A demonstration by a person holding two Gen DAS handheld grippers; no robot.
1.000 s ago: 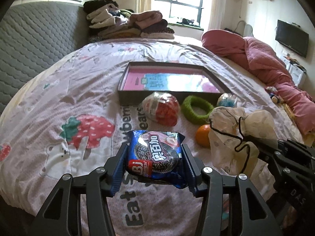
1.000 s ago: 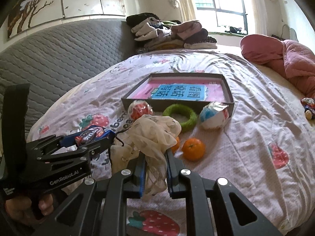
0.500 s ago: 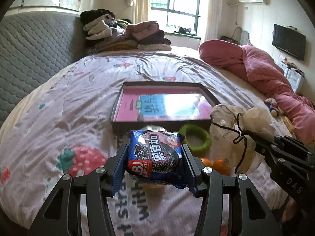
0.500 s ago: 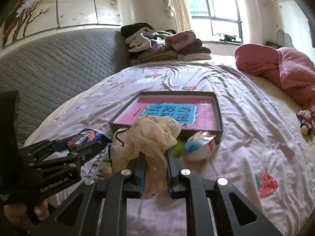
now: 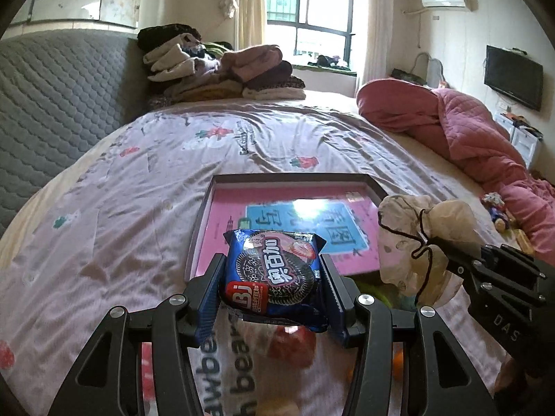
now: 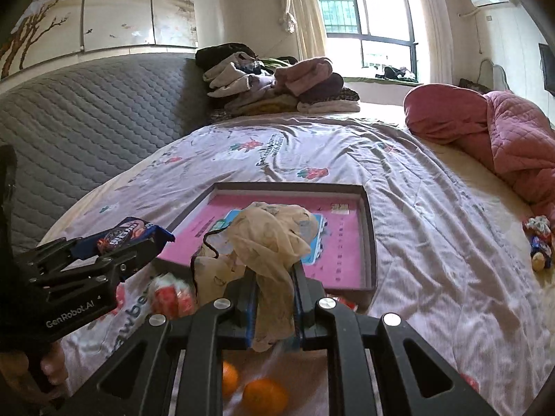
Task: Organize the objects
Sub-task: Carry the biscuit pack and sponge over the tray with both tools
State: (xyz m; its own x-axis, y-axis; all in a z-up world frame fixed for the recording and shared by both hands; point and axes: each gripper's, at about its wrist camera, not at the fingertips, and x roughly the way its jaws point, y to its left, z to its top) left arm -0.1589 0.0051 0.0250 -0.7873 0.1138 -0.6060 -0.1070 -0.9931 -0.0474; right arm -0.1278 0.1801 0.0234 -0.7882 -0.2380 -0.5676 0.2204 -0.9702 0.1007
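Observation:
My left gripper (image 5: 272, 277) is shut on a blue cookie packet (image 5: 274, 270) and holds it above the near left edge of the dark tray (image 5: 204, 208) with a pink and blue bottom. My right gripper (image 6: 275, 294) is shut on a beige cloth bundle (image 6: 274, 235) with a black cord, held over the tray's near edge (image 6: 369, 242). The cloth also shows in the left wrist view (image 5: 412, 239), and the packet in the right wrist view (image 6: 128, 234).
On the bedsheet below the grippers lie oranges (image 6: 265, 395), a red-and-white wrapped ball (image 6: 171, 294) and something green (image 5: 381, 294). Folded clothes (image 5: 222, 69) are piled at the far end. A pink quilt (image 5: 468, 128) lies right. Small toys (image 6: 539, 242) sit at the right edge.
Both grippers have moved forward and up with their loads, from over the loose items toward the tray. The oranges and wrapped ball now lie beneath the grippers.

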